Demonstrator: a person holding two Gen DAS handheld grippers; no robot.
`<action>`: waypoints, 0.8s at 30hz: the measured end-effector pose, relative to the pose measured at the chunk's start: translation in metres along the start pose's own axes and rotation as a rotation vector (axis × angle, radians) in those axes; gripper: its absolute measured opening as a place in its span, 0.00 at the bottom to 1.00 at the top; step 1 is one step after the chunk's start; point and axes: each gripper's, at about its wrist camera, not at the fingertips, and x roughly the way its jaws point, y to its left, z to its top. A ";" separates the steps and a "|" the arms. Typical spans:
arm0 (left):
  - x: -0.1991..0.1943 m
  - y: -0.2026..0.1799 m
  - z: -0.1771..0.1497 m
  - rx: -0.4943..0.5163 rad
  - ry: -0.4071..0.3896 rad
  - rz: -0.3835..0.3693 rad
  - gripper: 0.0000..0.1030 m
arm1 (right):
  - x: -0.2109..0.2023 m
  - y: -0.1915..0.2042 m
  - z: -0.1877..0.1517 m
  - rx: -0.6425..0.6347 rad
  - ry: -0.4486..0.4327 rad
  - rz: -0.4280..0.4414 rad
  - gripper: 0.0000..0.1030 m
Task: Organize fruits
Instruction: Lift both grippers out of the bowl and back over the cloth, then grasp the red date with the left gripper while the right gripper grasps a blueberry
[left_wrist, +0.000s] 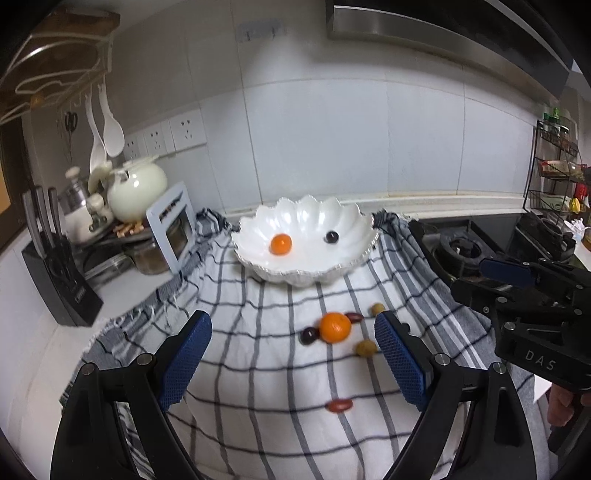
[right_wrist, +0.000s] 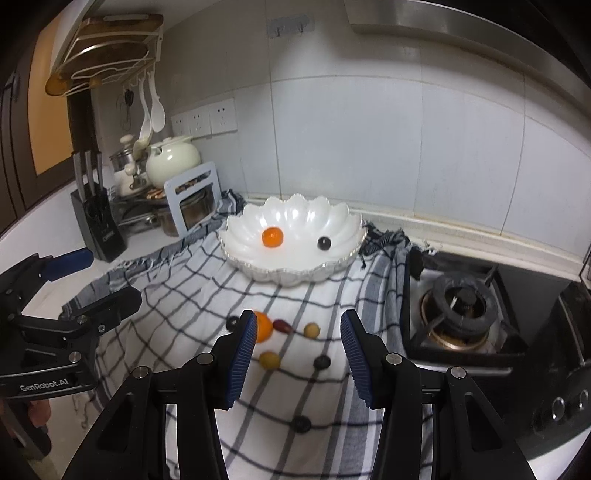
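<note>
A white scalloped bowl (left_wrist: 354, 254) (right_wrist: 236, 254) stands at the back of a checked cloth (left_wrist: 258, 369) (right_wrist: 192, 288). It holds a small orange (left_wrist: 280, 244) (right_wrist: 272, 237) and a dark grape (left_wrist: 332, 237) (right_wrist: 324, 242). On the cloth lie a bigger orange (left_wrist: 335, 327) (right_wrist: 264, 331), dark grapes (left_wrist: 308, 335) (right_wrist: 321, 362), red dates (left_wrist: 340, 405) (right_wrist: 282, 326) and tan round fruits (left_wrist: 366, 348) (right_wrist: 269, 360). My left gripper (left_wrist: 291, 369) is open and empty above the cloth. My right gripper (right_wrist: 297, 362) is open and empty over the fruits.
A knife block (left_wrist: 59, 280) (right_wrist: 98, 225), pots and a cream teapot (left_wrist: 136, 190) (right_wrist: 172, 160) crowd the left counter. A gas stove (right_wrist: 458, 310) (left_wrist: 461, 251) lies right of the cloth. A spice rack (left_wrist: 557, 166) stands at the far right. The tiled wall is behind the bowl.
</note>
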 end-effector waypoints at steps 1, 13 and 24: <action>0.000 -0.001 -0.002 -0.002 0.007 -0.007 0.88 | 0.000 0.000 -0.003 0.001 0.007 0.005 0.47; 0.005 -0.009 -0.032 -0.021 0.081 -0.048 0.88 | 0.006 0.002 -0.038 0.005 0.095 0.040 0.47; 0.016 -0.017 -0.055 -0.022 0.101 -0.040 0.88 | 0.014 0.003 -0.062 -0.040 0.126 0.020 0.47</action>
